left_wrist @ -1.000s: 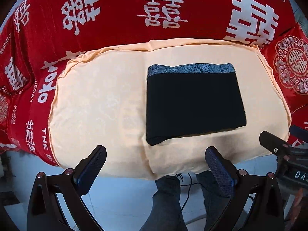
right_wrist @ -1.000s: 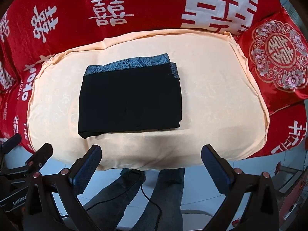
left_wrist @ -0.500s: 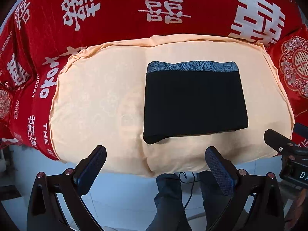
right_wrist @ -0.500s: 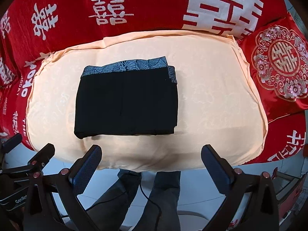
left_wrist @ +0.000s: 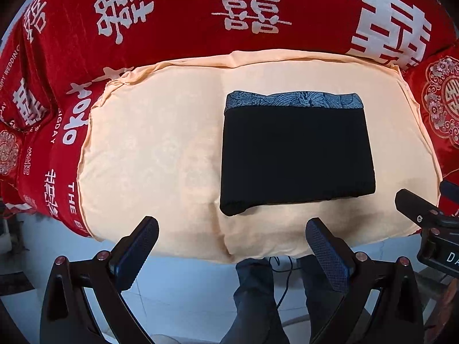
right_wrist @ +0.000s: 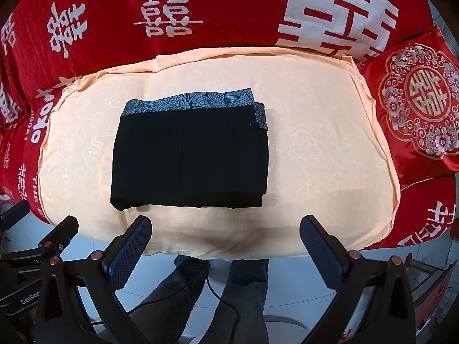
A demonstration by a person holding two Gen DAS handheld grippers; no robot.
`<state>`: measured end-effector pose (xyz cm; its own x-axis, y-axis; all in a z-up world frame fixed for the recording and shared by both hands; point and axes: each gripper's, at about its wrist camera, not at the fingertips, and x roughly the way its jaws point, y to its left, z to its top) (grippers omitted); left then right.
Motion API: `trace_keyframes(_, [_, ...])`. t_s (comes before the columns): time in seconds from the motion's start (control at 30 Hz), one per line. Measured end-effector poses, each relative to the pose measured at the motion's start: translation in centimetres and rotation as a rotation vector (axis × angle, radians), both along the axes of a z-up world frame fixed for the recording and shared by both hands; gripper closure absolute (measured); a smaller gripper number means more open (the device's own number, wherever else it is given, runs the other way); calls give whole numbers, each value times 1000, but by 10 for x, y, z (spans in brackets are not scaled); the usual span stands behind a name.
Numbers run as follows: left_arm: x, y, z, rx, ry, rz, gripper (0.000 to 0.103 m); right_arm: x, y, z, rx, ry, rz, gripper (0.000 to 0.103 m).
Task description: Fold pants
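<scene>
The black pants (left_wrist: 297,154) lie folded into a flat rectangle on the peach cushion (left_wrist: 149,154), with a grey patterned band along the far edge. They also show in the right wrist view (right_wrist: 189,154). My left gripper (left_wrist: 231,233) is open and empty, held above the cushion's front edge, clear of the pants. My right gripper (right_wrist: 225,230) is open and empty, also back at the front edge. The right gripper shows at the right border of the left wrist view (left_wrist: 416,212); the left one shows at the left border of the right wrist view (right_wrist: 51,238).
A red sofa cover with white characters (right_wrist: 172,14) rises behind the peach cushion (right_wrist: 315,143). A red embroidered pillow (right_wrist: 418,100) stands at the right. The person's legs (right_wrist: 229,292) and a cable are below, over a pale tiled floor.
Both grippers have drawn back and up a little from the cushion, so the pants sit slightly farther and higher in view. The pants have not moved.
</scene>
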<state>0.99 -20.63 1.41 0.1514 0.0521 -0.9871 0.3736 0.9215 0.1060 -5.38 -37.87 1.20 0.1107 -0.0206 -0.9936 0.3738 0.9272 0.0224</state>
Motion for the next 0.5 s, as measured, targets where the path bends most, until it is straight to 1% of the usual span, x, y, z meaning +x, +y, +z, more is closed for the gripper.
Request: trace_keyframes(0.5, [0,0,0,-8,3,5,0,3,-1,0,-2,1,8,0])
